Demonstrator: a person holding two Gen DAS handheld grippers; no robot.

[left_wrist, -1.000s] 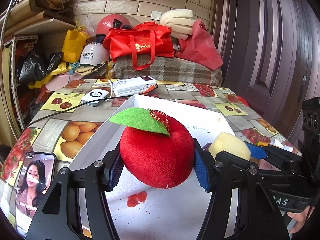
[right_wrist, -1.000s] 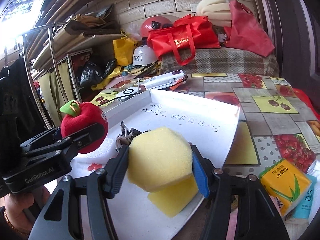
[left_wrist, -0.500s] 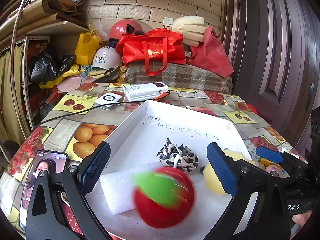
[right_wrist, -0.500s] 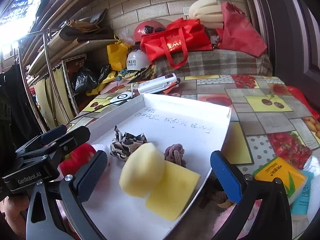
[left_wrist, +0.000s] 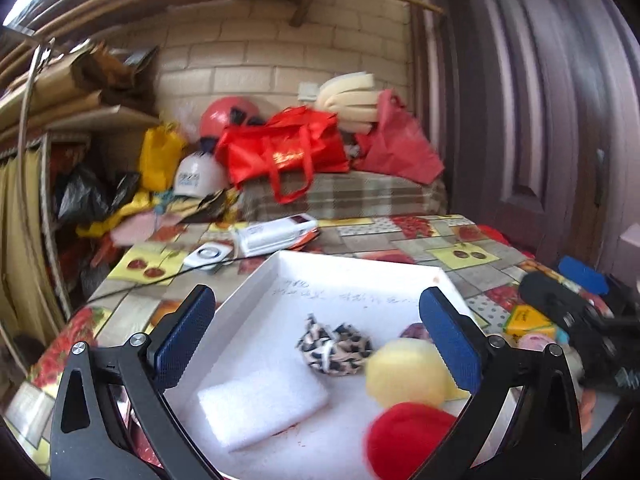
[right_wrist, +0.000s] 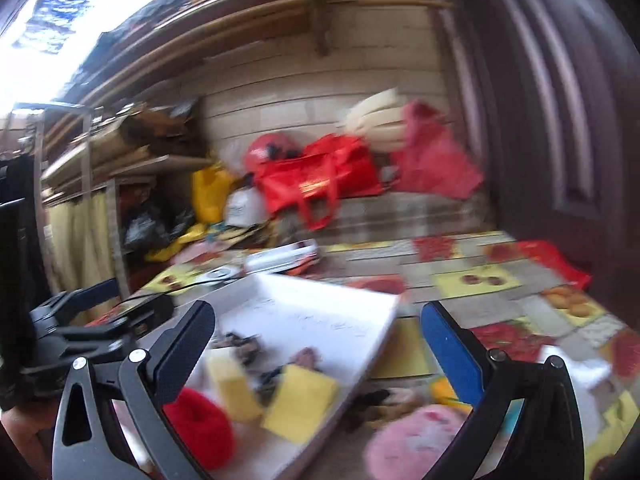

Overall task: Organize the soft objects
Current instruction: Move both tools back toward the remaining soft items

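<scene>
A white tray [left_wrist: 256, 280] lies on the fruit-print table. In it lie the red plush apple [left_wrist: 404, 440], a yellow foam ball [left_wrist: 404, 372], a leopard-print scrunchie [left_wrist: 332, 348] and a white foam pad [left_wrist: 260, 404]. My left gripper [left_wrist: 316, 336] is open and empty above the tray. My right gripper [right_wrist: 316, 344] is open and empty over the tray's right edge [right_wrist: 380, 344]. The right wrist view is blurred; it shows the apple [right_wrist: 200, 428], yellow sponges [right_wrist: 300, 404] and a pink soft thing [right_wrist: 416, 444] outside the tray.
A white box [left_wrist: 276, 236] and a small white device [left_wrist: 208, 256] with a cable lie beyond the tray. A yellow tissue pack [left_wrist: 528, 320] lies at the right. Red bags [left_wrist: 288, 156], helmets and clutter stand behind. A dark door [left_wrist: 540, 100] is at the right.
Both grippers have let go and opened: the apple and the yellow foam ball dropped into the tray. Both grippers have since lifted and pulled back; the right one swung right.
</scene>
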